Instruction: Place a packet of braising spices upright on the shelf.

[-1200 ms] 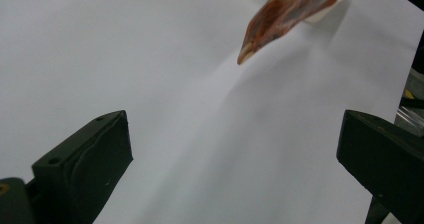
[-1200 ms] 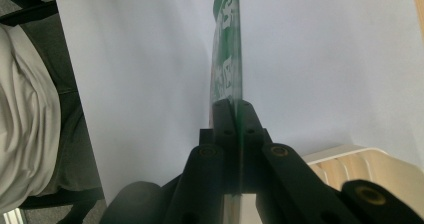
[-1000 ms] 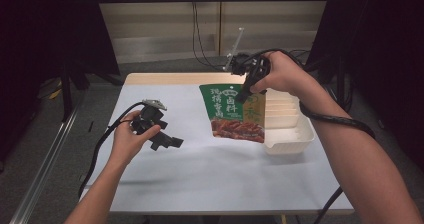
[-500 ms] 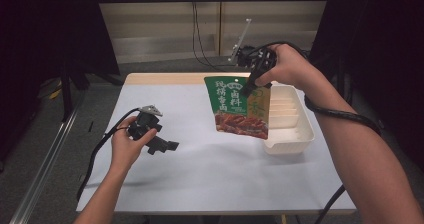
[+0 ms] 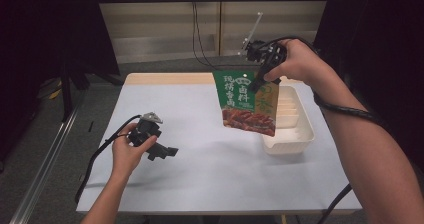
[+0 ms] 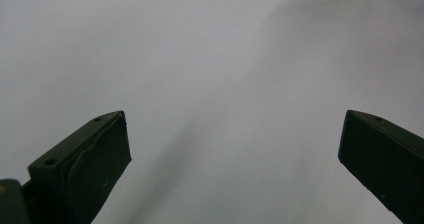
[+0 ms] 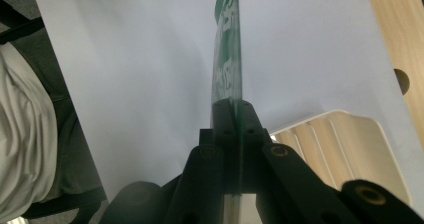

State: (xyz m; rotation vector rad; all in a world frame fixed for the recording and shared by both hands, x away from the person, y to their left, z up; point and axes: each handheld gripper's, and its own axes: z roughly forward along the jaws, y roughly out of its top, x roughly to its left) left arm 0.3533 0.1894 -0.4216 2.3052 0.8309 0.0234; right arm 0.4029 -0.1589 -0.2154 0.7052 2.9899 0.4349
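Observation:
A green food pouch (image 5: 246, 103) with white characters and a photo of browned food hangs in the air at the back right of the table. My right gripper (image 5: 260, 83) is shut on its top edge; in the right gripper view the pouch (image 7: 229, 59) runs edge-on between the closed jaws of my right gripper (image 7: 236, 109). The pouch's lower end hangs in front of the left side of a white ribbed tray (image 5: 295, 134). My left gripper (image 5: 167, 153) is held low over the table's left front, open, with nothing between its fingertips (image 6: 107, 146).
The table has a white top (image 5: 210, 184) and a wooden strip (image 5: 165, 79) along its far edge. The white tray (image 7: 340, 149) lies at the right edge. A cable (image 5: 95, 159) trails from the left gripper off the table's left side.
My right gripper has lifted the pouch higher and carried it to the right, toward the tray. My left hand and its gripper have drawn back toward the table's front left.

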